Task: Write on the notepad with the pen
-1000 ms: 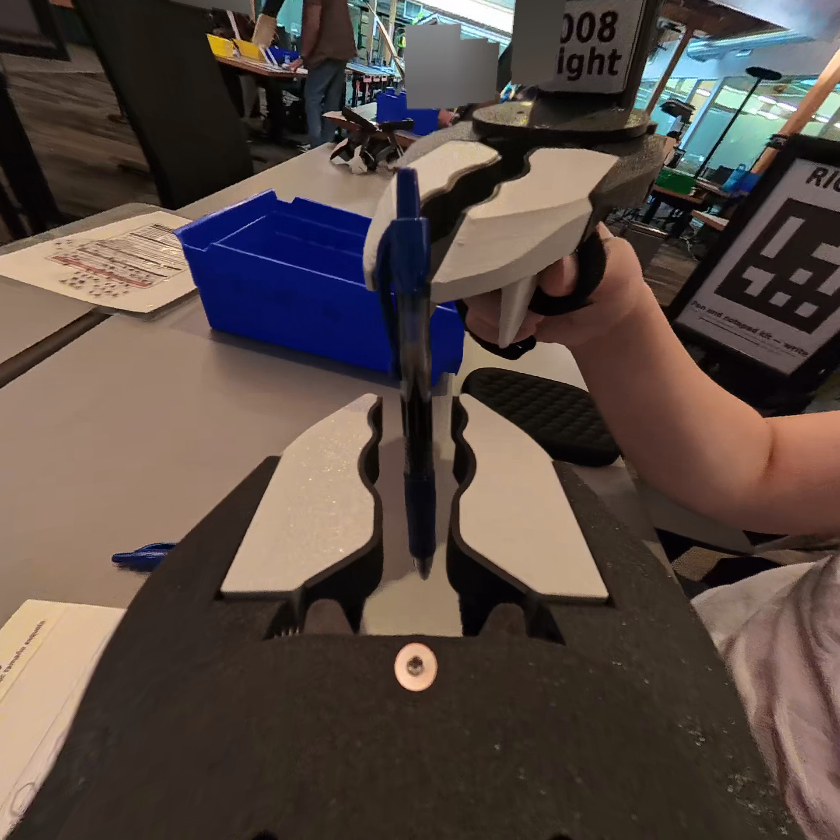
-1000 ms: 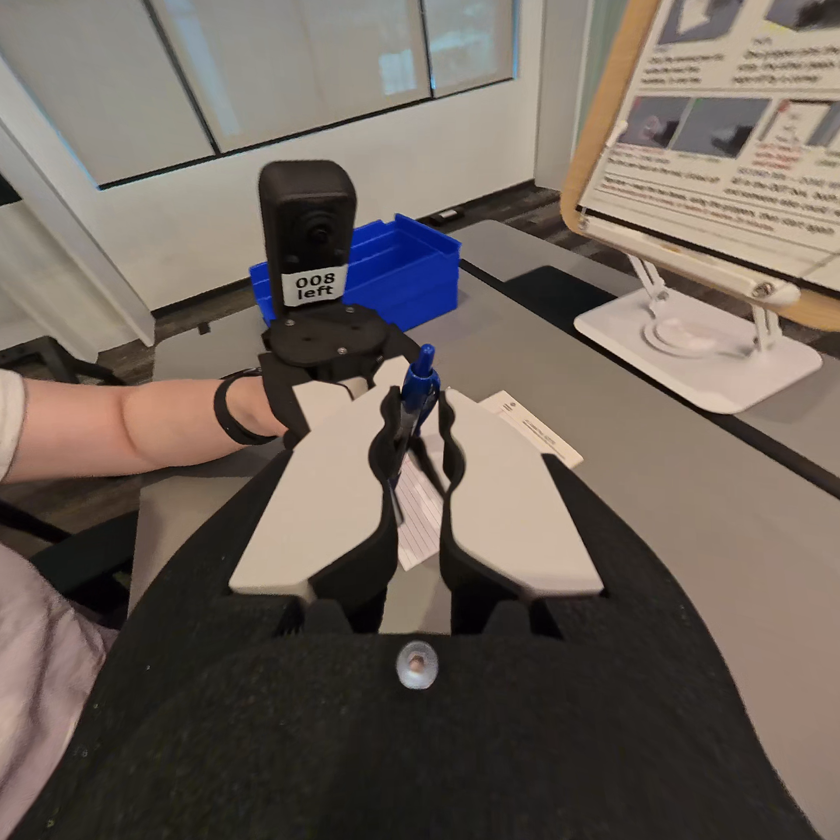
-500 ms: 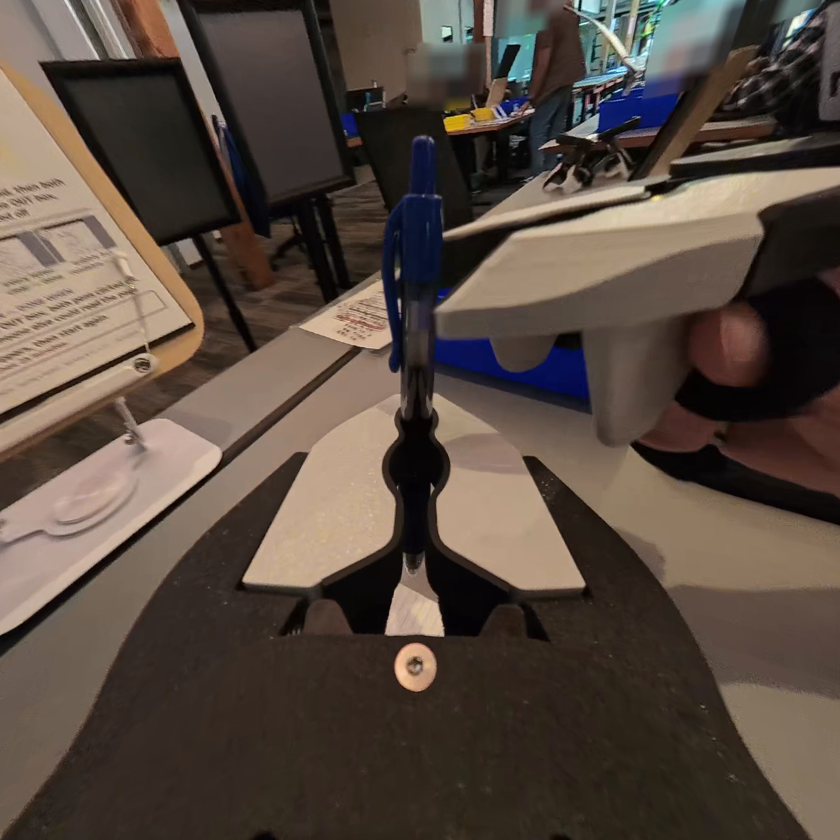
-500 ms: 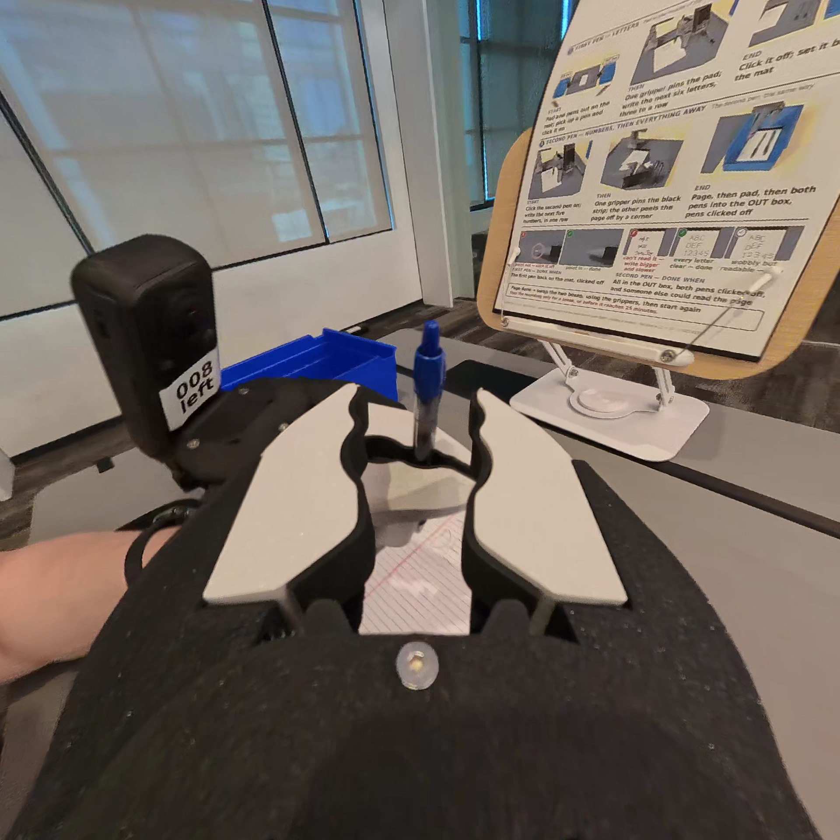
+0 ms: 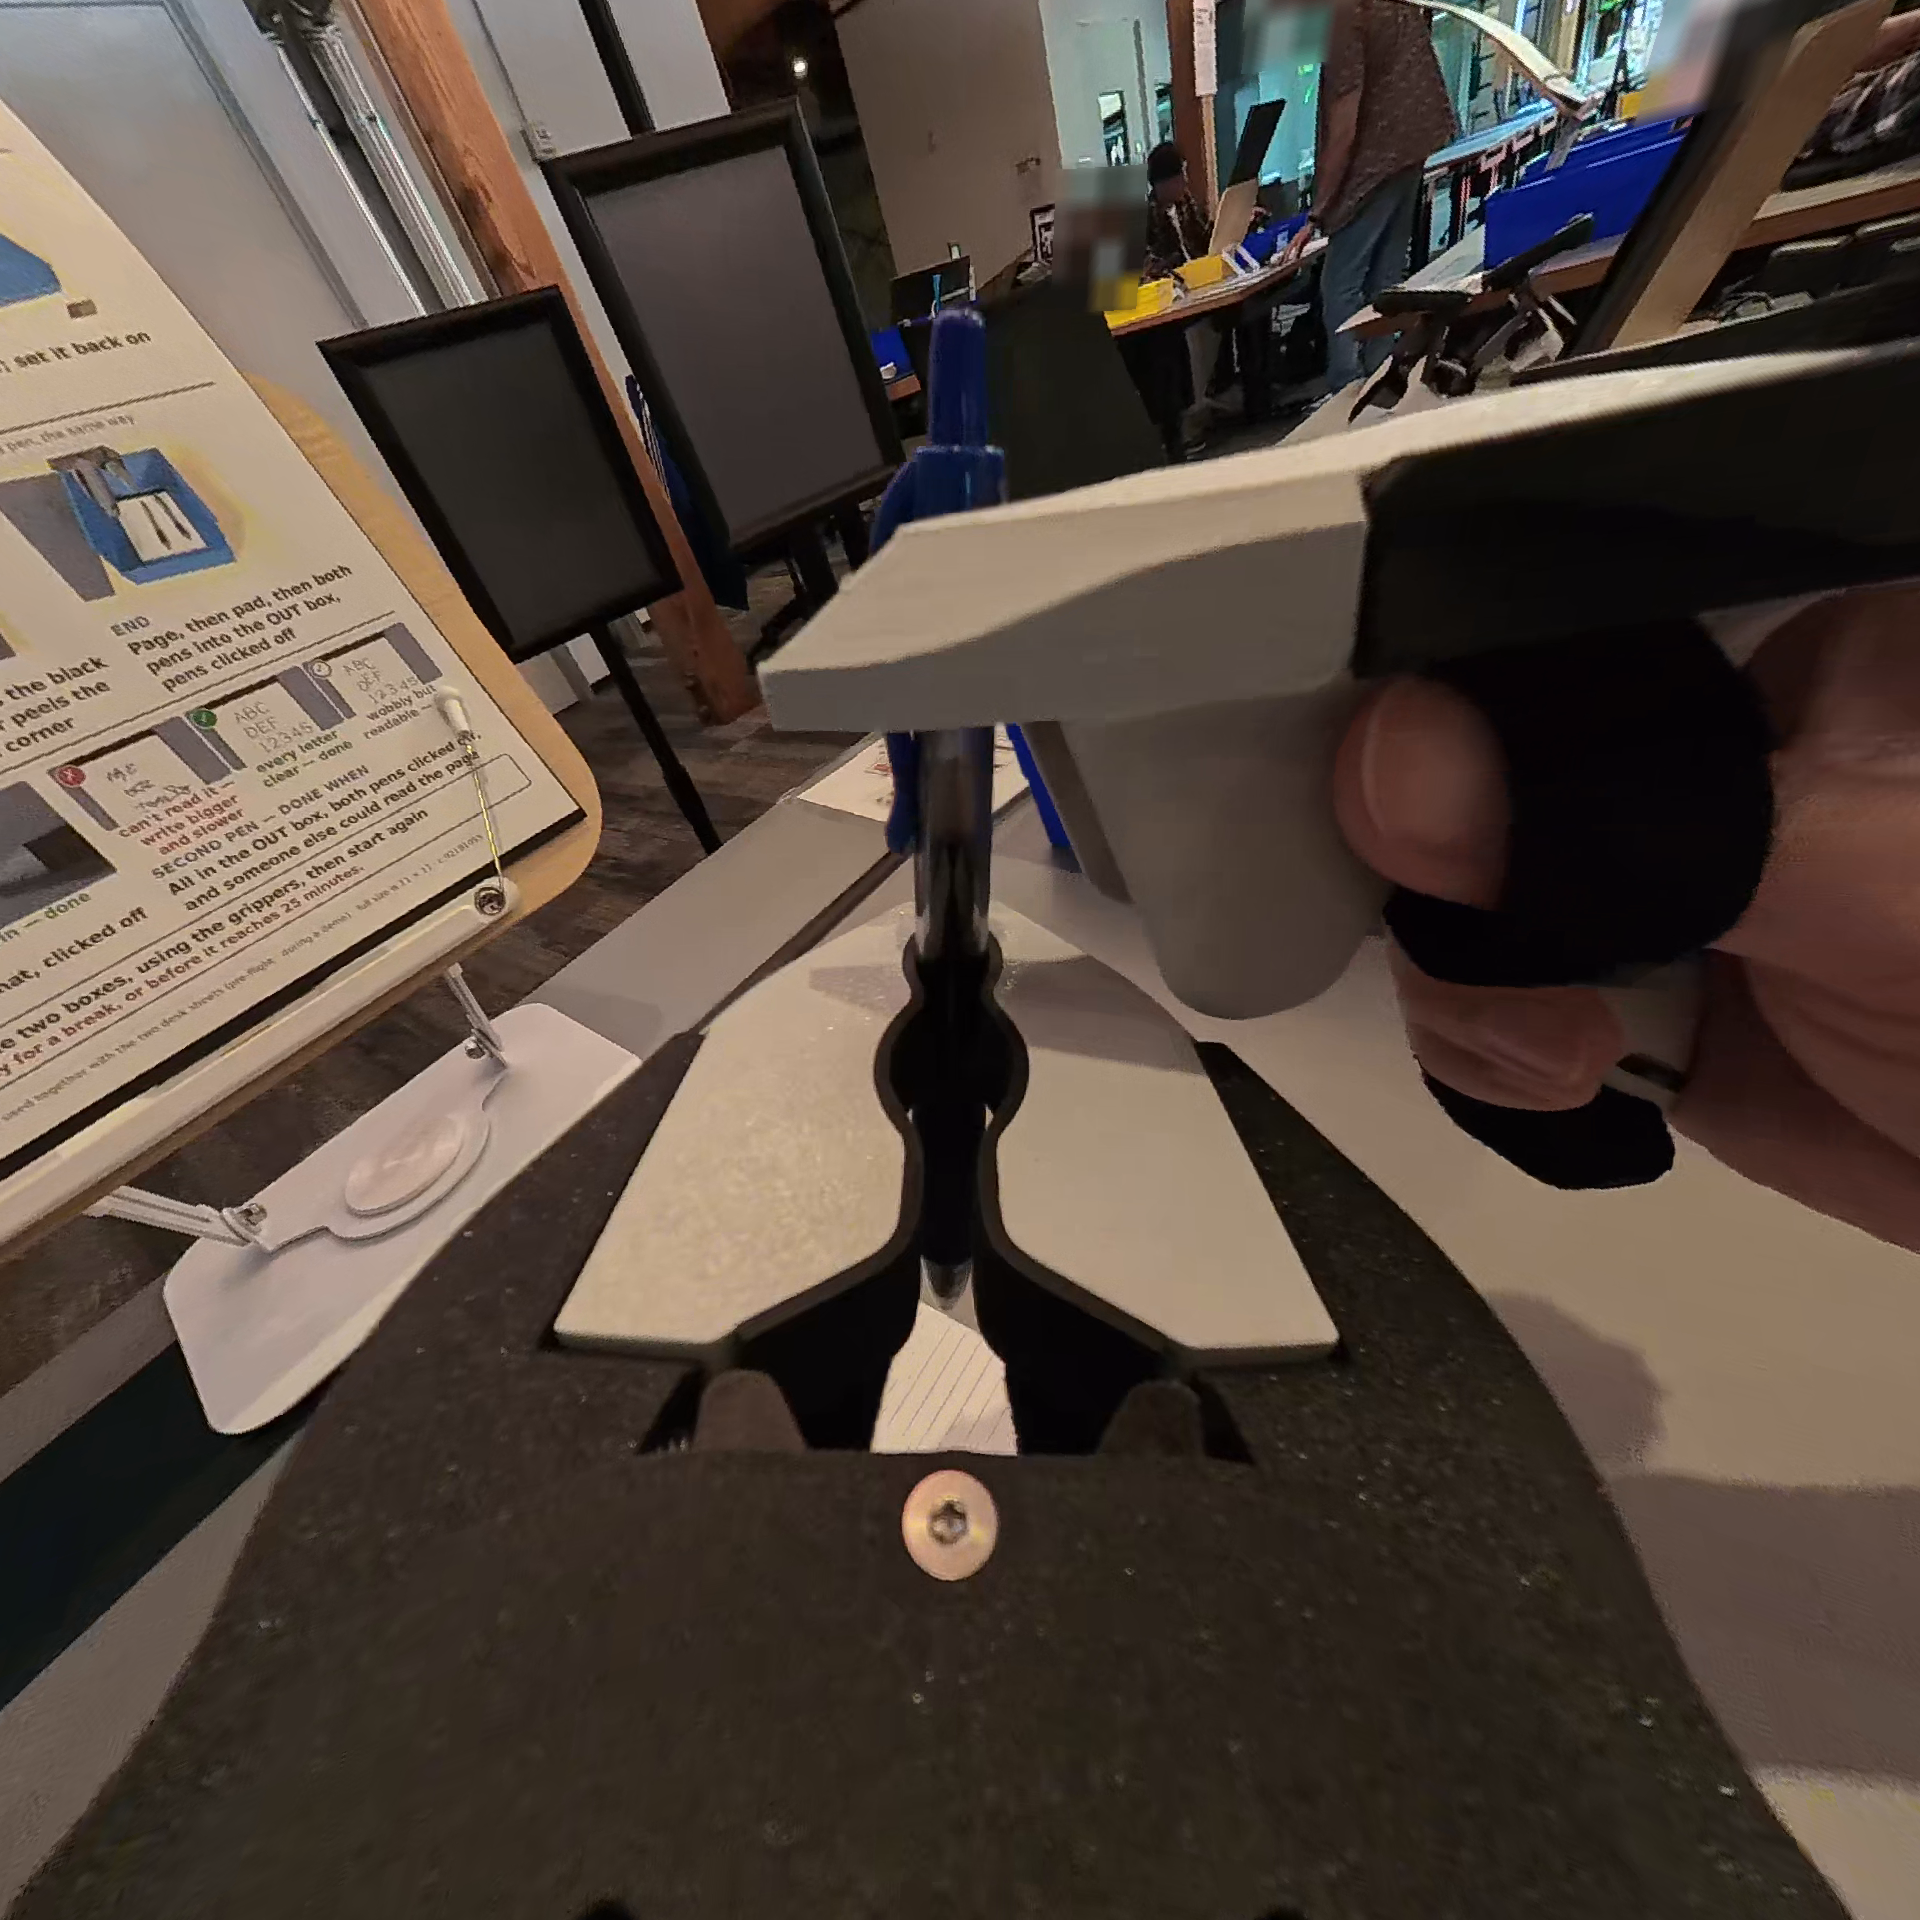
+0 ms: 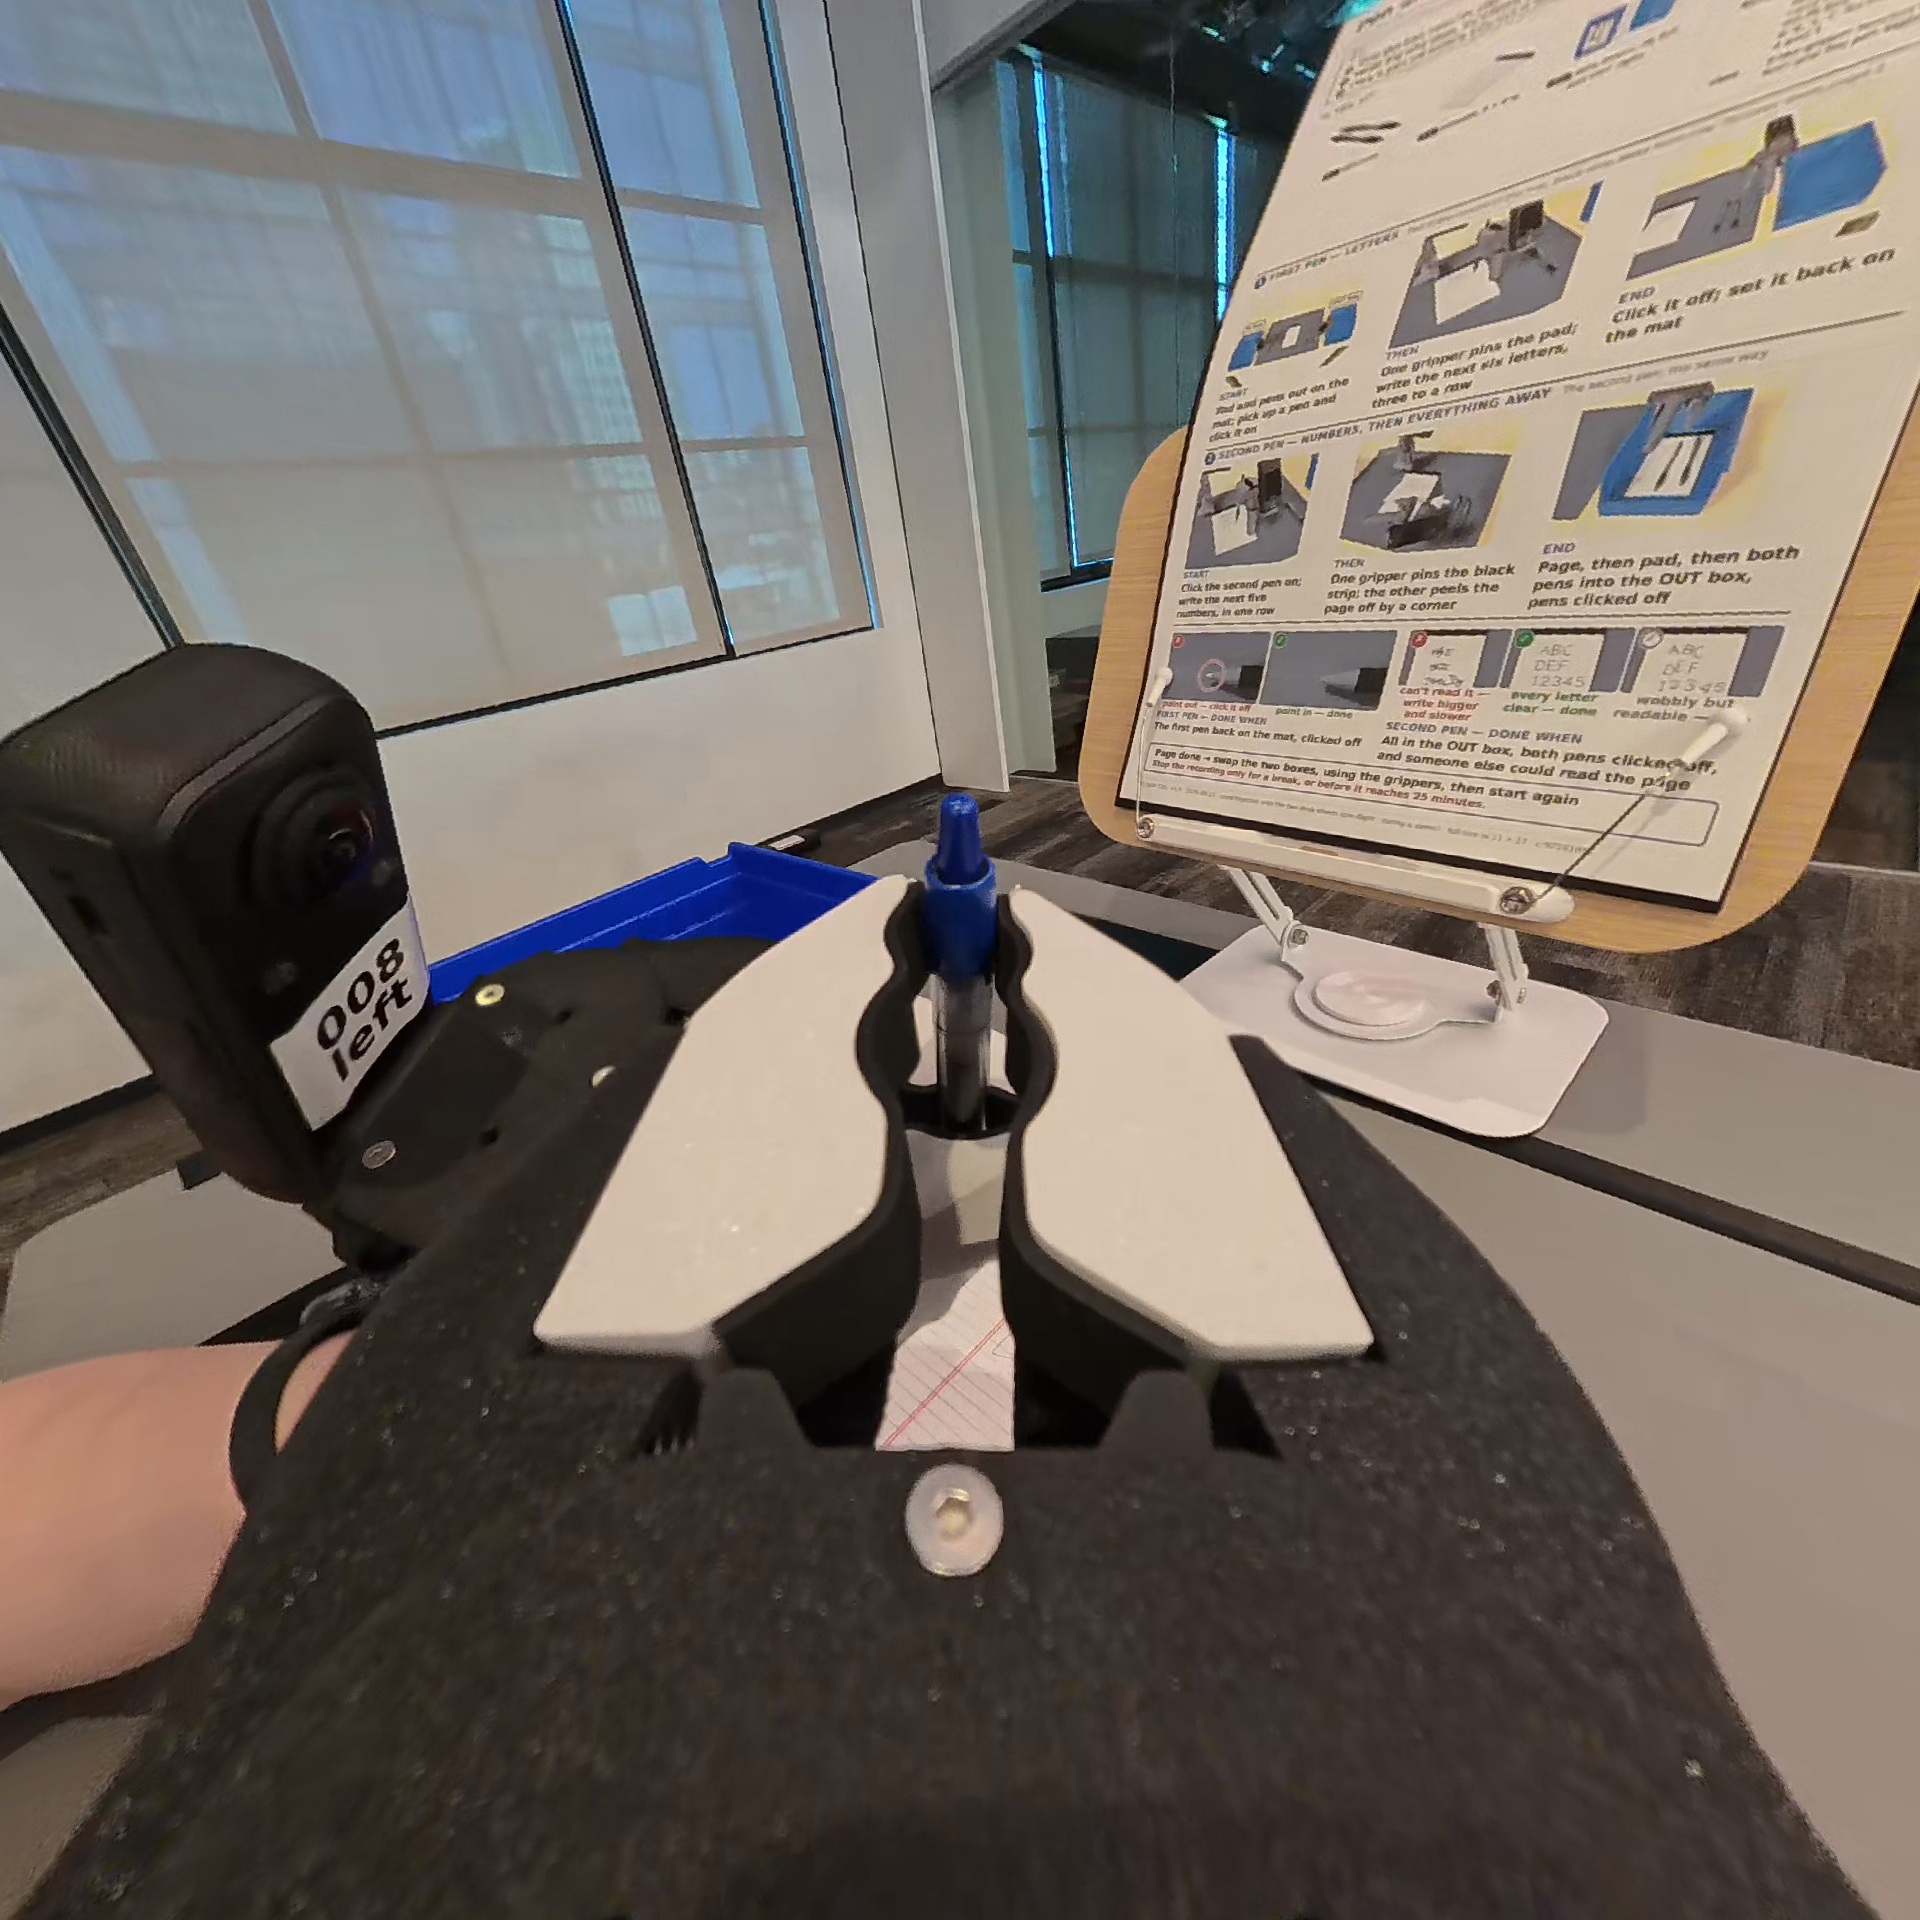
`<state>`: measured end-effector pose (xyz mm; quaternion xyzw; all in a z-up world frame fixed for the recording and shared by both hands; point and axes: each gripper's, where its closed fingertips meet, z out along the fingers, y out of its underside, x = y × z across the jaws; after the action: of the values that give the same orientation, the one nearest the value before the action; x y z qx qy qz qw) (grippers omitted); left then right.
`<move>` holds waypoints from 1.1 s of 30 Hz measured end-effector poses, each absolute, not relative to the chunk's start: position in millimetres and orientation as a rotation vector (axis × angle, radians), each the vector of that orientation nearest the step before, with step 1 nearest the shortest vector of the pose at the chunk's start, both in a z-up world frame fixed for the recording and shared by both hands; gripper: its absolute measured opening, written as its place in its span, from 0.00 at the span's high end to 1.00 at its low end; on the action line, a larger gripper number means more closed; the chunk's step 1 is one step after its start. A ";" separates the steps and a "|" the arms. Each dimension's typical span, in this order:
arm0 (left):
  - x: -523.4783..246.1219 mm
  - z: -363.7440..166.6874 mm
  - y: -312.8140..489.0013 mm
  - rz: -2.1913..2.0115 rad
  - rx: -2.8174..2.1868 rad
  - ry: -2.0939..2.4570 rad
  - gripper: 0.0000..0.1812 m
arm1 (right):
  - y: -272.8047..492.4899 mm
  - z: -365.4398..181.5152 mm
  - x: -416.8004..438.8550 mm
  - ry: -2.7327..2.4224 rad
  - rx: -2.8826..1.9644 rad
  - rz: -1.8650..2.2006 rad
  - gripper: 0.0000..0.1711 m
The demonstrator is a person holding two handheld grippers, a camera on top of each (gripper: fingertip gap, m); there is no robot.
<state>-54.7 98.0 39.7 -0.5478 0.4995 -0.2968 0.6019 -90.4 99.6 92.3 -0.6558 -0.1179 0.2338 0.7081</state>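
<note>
A slim blue plastic pen (image 5: 948, 1049) is being pinched upright by the left claw (image 5: 951, 1101) — and flanked, without visible contact, by the right claw (image 6: 961, 997); the blue plastic bin's (image 6: 665, 909) contents are being hidden.

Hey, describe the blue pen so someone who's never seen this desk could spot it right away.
Start at the grey desk with the instruction board on its white stand. The pen stands upright in front of it, clamped low down by the left gripper. It is the only slim blue thing there; the blue bin behind is wide and boxy.

Pen (image 5: 951, 1132) stands upright over notepad (image 5: 943, 1392), instruction board (image 5: 197, 665) left.
</note>
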 end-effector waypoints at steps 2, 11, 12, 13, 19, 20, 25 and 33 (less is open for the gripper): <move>-54.9 41.6 97.9 -0.657 -1.236 1.173 0.98 | 97.3 93.9 -91.6 -0.305 -1.446 0.520 0.94; -56.3 38.3 54.1 -0.892 -1.070 1.535 0.93 | 59.9 109.6 -97.8 -0.697 -1.351 0.749 0.94; -58.8 38.2 47.6 -0.937 -1.054 1.579 0.93 | 55.7 110.6 -95.8 -0.726 -1.342 0.772 0.94; -60.9 39.8 42.9 -0.980 -1.040 1.598 0.92 | 52.1 111.1 -94.5 -0.749 -1.340 0.802 0.94; -60.2 40.6 35.5 -1.128 -1.067 1.599 0.94 | 47.5 107.6 -94.0 -0.823 -1.364 0.811 0.94; -59.6 41.4 37.2 -1.142 -1.080 1.582 0.94 | 48.4 108.6 -94.8 -0.814 -1.357 0.808 0.94; -57.9 46.1 41.5 -1.200 -1.105 1.512 0.95 | 51.7 114.6 -100.7 -0.746 -1.320 0.838 0.89; -57.2 44.1 39.6 -1.178 -1.095 1.528 0.95 | 55.1 111.4 -106.9 -0.725 -1.331 0.870 0.92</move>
<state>-57.2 39.6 44.1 -0.4421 0.6166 -0.4753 0.4454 -106.9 55.1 111.4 -0.5841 -0.3181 0.3816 0.6419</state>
